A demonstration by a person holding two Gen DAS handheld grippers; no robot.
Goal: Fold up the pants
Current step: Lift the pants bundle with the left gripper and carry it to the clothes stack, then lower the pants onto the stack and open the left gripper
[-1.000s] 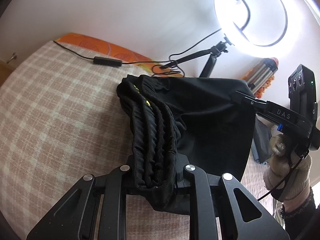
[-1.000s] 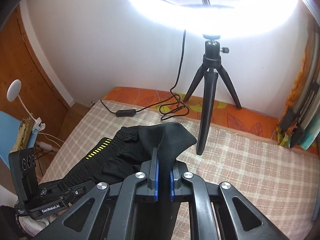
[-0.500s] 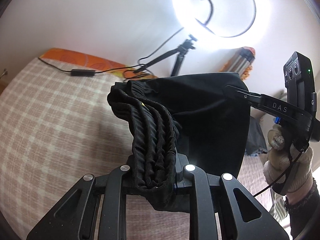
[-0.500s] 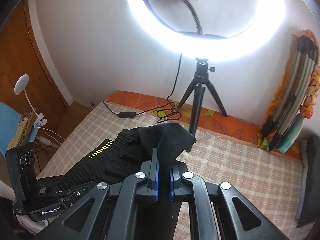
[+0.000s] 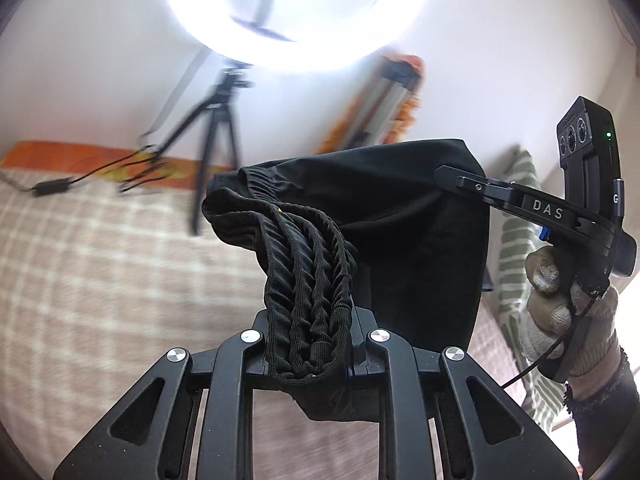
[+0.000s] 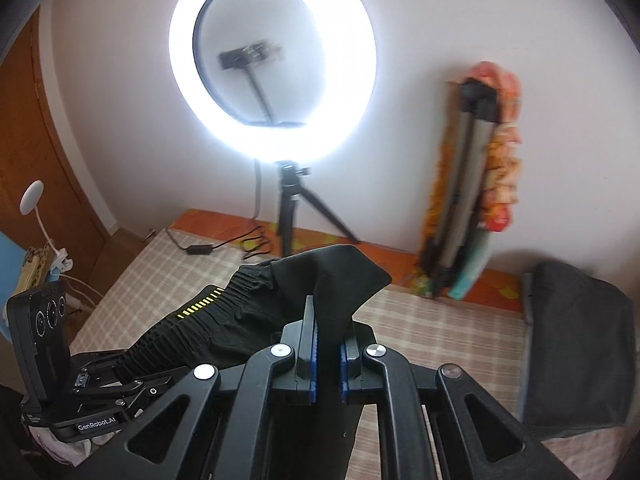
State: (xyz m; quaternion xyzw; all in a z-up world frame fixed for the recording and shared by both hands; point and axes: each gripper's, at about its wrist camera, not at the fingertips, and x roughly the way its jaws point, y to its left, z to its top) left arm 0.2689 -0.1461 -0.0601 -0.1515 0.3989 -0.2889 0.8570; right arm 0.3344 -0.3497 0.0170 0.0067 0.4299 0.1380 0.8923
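Black pants (image 5: 404, 232) hang in the air between both grippers, above a checked bed (image 5: 100, 264). My left gripper (image 5: 308, 352) is shut on the bunched ribbed waistband (image 5: 308, 280), which drapes over its jaws. In the right wrist view my right gripper (image 6: 326, 354) is shut on a smooth fold of the pants (image 6: 336, 280); the waistband with a yellow-striped tag (image 6: 200, 306) runs left to the left gripper (image 6: 120, 376). The right gripper (image 5: 460, 180) also shows at the right of the left wrist view, held by a gloved hand (image 5: 560, 300).
A lit ring light on a black tripod (image 6: 288, 208) stands at the far end of the bed, its cable (image 6: 208, 246) trailing across the cover. A folded stand wrapped in bright cloth (image 6: 472, 200) leans on the wall. A dark grey pillow (image 6: 576, 344) lies at the right.
Both grippers have risen and carried the pants up off the bed and toward the right end. More of the ring light, the wall and the grey pillow now shows.
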